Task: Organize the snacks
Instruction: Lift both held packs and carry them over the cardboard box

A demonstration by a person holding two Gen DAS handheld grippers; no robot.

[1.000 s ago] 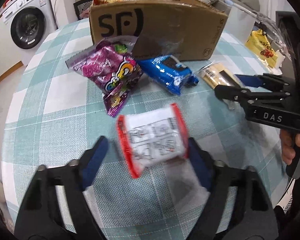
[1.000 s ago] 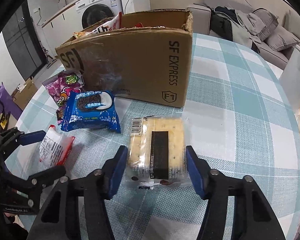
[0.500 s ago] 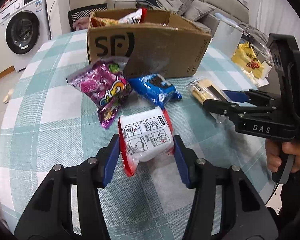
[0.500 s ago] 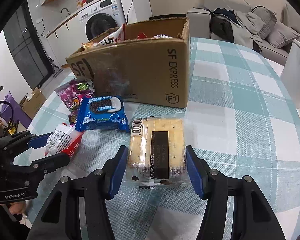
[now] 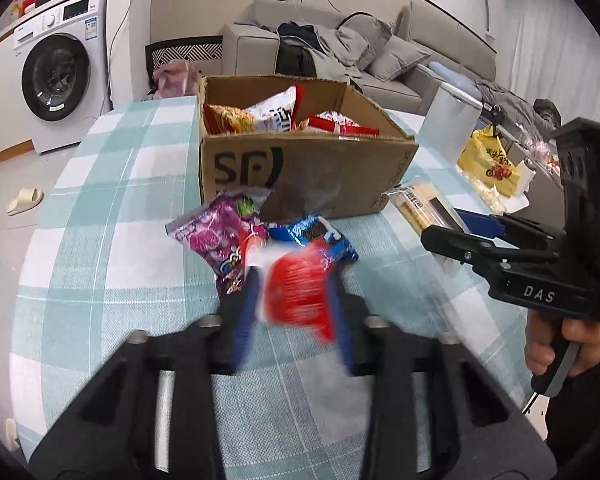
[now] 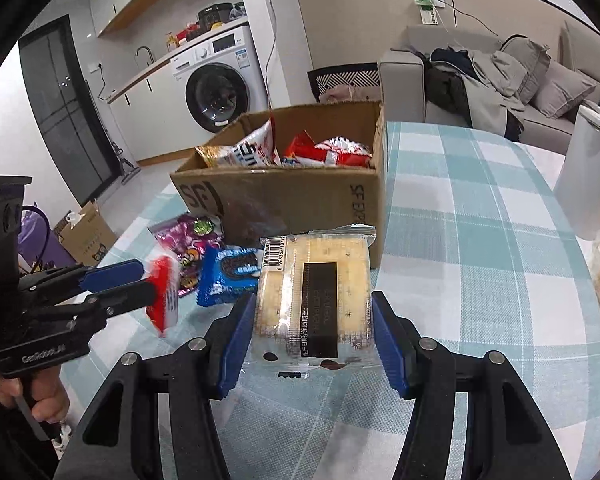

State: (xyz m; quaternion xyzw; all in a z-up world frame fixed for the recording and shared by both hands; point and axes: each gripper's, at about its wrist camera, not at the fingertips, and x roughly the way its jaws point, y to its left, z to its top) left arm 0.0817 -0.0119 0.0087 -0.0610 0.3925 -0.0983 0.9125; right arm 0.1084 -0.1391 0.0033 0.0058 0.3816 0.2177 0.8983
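Observation:
A red and white snack packet (image 5: pixel 296 296), blurred, hangs above the checked table between the blue pads of my left gripper (image 5: pixel 292 280). Its jaws are closing tight, and both pads press the packet. My right gripper (image 6: pixel 312 308) is shut on a clear pack of pale crackers (image 6: pixel 316 292) with a black label, also held off the table. In the right wrist view, the left gripper (image 6: pixel 140 280) and its packet (image 6: pixel 164 296) show at the left. Ahead stands an open cardboard box (image 5: pixel 300 168) (image 6: pixel 280 200) holding several snack bags.
A purple candy bag (image 5: pixel 216 236) (image 6: pixel 188 236) and a blue cookie pack (image 5: pixel 324 236) (image 6: pixel 228 276) lie in front of the box. A white container (image 5: pixel 448 128) (image 6: pixel 588 184) and a yellow bag (image 5: pixel 492 164) stand at the table's right. A sofa and a washing machine are behind.
The left jaws have closed on the red and white packet and lifted it, its red side now showing. Both grippers have risen with their packs, and the box's inside has come into view.

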